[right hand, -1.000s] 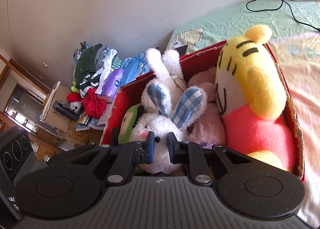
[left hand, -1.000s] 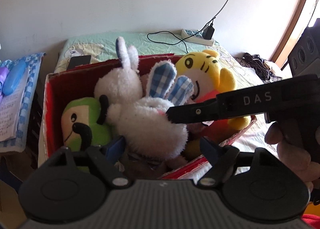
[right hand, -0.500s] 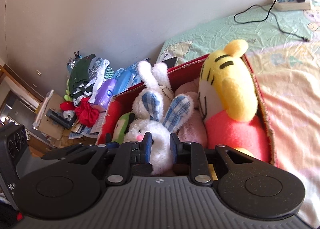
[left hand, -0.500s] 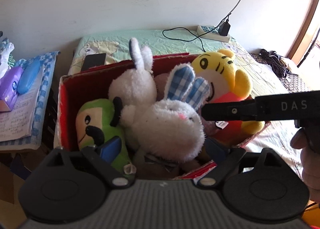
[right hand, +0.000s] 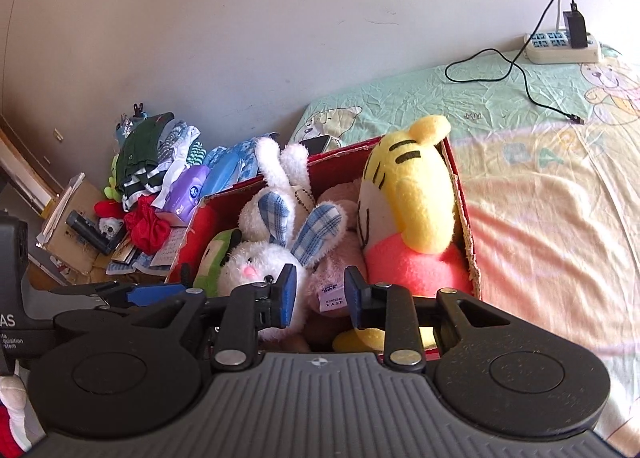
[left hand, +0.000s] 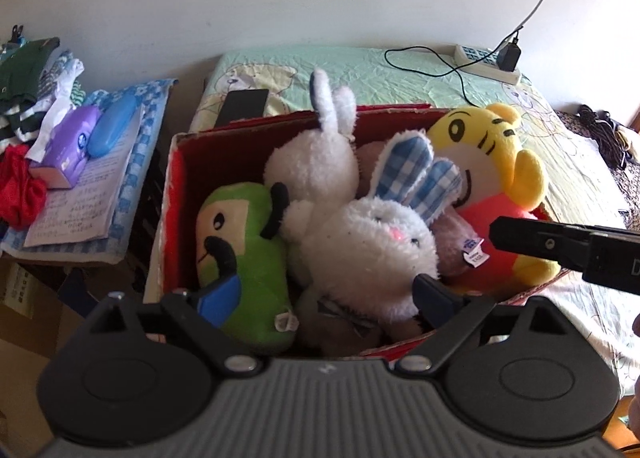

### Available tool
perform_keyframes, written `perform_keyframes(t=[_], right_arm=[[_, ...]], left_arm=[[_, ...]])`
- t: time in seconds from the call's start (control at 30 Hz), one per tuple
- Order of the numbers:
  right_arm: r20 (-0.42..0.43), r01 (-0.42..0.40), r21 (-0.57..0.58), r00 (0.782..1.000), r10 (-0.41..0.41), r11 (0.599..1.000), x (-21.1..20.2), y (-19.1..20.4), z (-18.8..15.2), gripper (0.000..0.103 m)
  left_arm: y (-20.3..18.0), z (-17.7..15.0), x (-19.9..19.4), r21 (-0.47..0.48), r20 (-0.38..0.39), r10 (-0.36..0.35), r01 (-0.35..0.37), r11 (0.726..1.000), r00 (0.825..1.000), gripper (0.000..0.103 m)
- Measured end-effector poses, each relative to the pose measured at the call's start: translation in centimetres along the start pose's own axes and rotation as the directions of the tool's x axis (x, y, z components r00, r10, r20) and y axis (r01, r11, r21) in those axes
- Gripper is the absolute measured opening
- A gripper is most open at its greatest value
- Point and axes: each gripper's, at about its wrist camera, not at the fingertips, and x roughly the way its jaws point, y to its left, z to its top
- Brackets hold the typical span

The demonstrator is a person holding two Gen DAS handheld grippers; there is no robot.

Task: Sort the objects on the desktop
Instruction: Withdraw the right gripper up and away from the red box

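Looked down on a red cardboard box (left hand: 178,186) resting on the bed (right hand: 540,186), packed with soft toys. Inside, from the left wrist view: a green plush (left hand: 240,258) against the left wall, a white bunny with blue-checked ears (left hand: 372,250) lying in the middle, a second white bunny (left hand: 316,162) behind it with ears poking above the rim, a pinkish plush with a sewn label (left hand: 456,242) wedged just beside, and a yellow tiger plush in a red top (left hand: 492,194) leaning at the right end. Left tool (left hand: 324,294) held wide apart, empty, just over the near edge of the box, its blue pad in front of the green plush. Right tool (right hand: 320,294) parted by a moderate gap, gripping nothing, hovering before the pinkish plush and the checked-ear bunny's face; seen also as a dark bar crossing the tiger in the left view. Beside the bed, a cluttered low stand with a purple tissue pack (left hand: 70,146), a blue case (left hand: 112,124), a written sheet (left hand: 80,198) and piled clothes (right hand: 156,154). On the green sheet near the wall, a power strip (right hand: 562,46) with a charger and a black cable (right hand: 516,74), and a dark phone (left hand: 245,106) behind the box.
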Motion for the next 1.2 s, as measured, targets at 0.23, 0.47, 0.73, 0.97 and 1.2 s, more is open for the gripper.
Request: perform_keyframes(t=[0.23, 0.47, 0.73, 0.97, 1.2], right_arm=[[-0.009, -0.016, -0.064, 1.0, 0.015, 0.998, -1.5, -0.6, 0.2, 0.029], [0.003, -0.01, -0.129, 1.0, 0.011, 0.992, -4.4, -2.4, 0.4, 0.029], [-0.007, -0.015, -0.142, 1.0, 0.014, 0.99, -6.6, -5.3, 0.2, 0.029], [-0.022, 0.006, -0.116, 1.0, -0.009, 0.993, -8.3, -8.4, -0.5, 0.029], [-0.039, 0.1, -0.076, 0.994, -0.103, 0.992, -9.7, -11.5, -1.7, 0.029]], left_arm=[[-2.3, -0.5, -0.9, -0.033, -0.011, 0.093, -0.093, 0.995, 0.996, 0.094], [-6.6, -0.9, -2.3, -0.046, 0.007, 0.133, -0.132, 0.99, 0.991, 0.094], [-11.9, -1.9, -2.6, -0.038, -0.005, 0.163, -0.164, 0.986, 0.987, 0.095], [-16.0, -3.1, -1.5, -0.015, -0.045, 0.171, -0.172, 0.985, 0.984, 0.097], [-19.8, -3.9, 0.5, 0.035, -0.1, 0.164, -0.162, 0.986, 0.981, 0.097]])
